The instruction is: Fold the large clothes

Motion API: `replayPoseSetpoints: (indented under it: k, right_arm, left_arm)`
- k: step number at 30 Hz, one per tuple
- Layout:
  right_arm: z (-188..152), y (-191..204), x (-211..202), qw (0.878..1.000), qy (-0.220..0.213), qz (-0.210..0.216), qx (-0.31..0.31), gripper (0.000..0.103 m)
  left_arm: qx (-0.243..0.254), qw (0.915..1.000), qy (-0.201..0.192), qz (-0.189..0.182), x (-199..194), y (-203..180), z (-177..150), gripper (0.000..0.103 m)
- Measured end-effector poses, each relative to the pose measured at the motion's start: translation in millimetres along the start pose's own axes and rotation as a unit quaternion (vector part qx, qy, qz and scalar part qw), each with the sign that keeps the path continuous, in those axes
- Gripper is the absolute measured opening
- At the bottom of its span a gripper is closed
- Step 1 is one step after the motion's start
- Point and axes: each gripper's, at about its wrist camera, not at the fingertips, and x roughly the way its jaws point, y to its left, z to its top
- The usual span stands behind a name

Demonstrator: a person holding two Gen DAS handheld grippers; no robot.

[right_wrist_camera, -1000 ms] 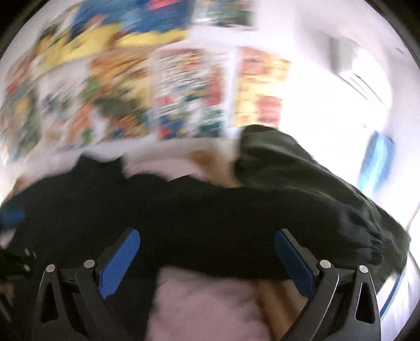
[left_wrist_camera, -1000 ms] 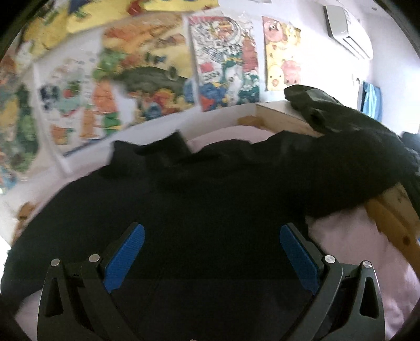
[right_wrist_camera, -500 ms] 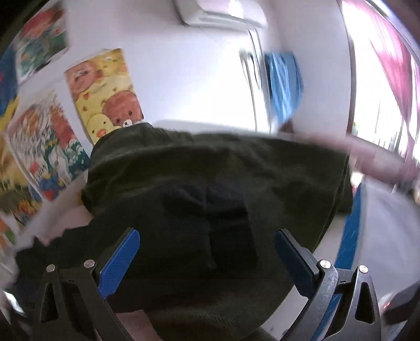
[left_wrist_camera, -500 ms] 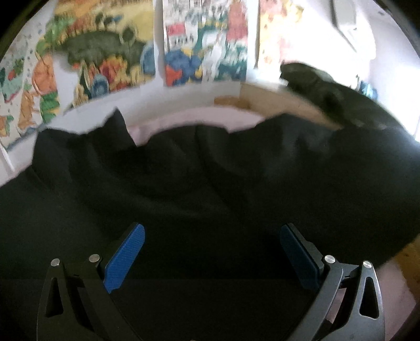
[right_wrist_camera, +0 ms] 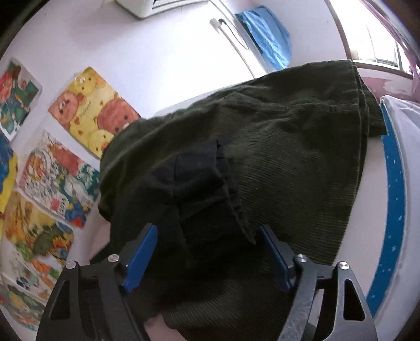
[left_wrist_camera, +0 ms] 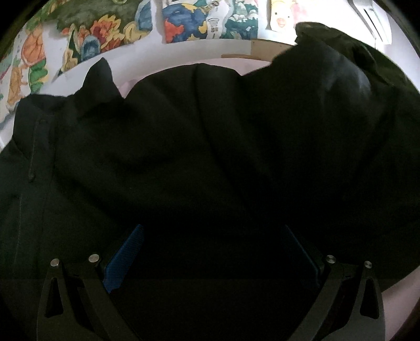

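A large black garment [left_wrist_camera: 183, 147] lies spread over the pink bed and fills the left wrist view. My left gripper [left_wrist_camera: 212, 246] is open, low over its dark cloth, with the blue pads [left_wrist_camera: 126, 254] wide apart. In the right wrist view my right gripper [right_wrist_camera: 210, 251] is open around the black garment's sleeve end [right_wrist_camera: 199, 183], which lies on a dark green corduroy garment [right_wrist_camera: 288, 147]. The cloth sits between the pads without being pinched.
Colourful posters [left_wrist_camera: 110, 31] cover the white wall behind the bed. The green corduroy garment [left_wrist_camera: 367, 57] is heaped at the far right on a wooden board [left_wrist_camera: 265, 47]. An air conditioner [right_wrist_camera: 147, 5], a blue cloth [right_wrist_camera: 267, 39] and a blue-edged white item [right_wrist_camera: 393, 188] lie to the right.
My left gripper has moved closer and lower over the black garment. My right gripper swung right, off the bed middle, and now has the sleeve end between its pads on the green garment.
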Motion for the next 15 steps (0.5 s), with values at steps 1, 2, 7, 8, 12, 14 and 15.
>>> replayPoseSetpoints:
  k: [1,2,7,8,12,14,15]
  right_arm:
    - [0,3,2,1.0,-0.003,-0.006,0.001,0.068]
    - [-1,5,2,1.0,-0.01,-0.009,0.005,0.068]
    - [-4,12,-1,0.999,-0.036,0.012,0.013,0.053]
    - [-4,15,-1,0.999,-0.038,0.012,0.009,0.048]
    - [-7,30,-8,0.997,-0.071,0.03,-0.019,0.04]
    - [-10,46,-15,0.993,-0.097,0.041,-0.057,0.038]
    - [-12,56,-19,0.99,-0.108,0.051,-0.076,0.038]
  left_arm:
    - [-0.012,0.9999,0.002,-0.009,-5,6,1,0.102]
    - [-0.025,0.9996,0.0,-0.014,-11,13,0,0.102]
    - [-0.069,0.9967,0.01,-0.04,-30,41,-8,0.102]
    - [-0.076,0.996,0.013,-0.045,-34,46,-9,0.102]
    - [-0.081,0.995,0.016,-0.057,-61,65,-8,0.102]
    - [-0.07,0.9953,0.018,-0.065,-77,72,-10,0.102]
    - [-0.064,0.9953,0.02,-0.069,-90,70,-11,0.102]
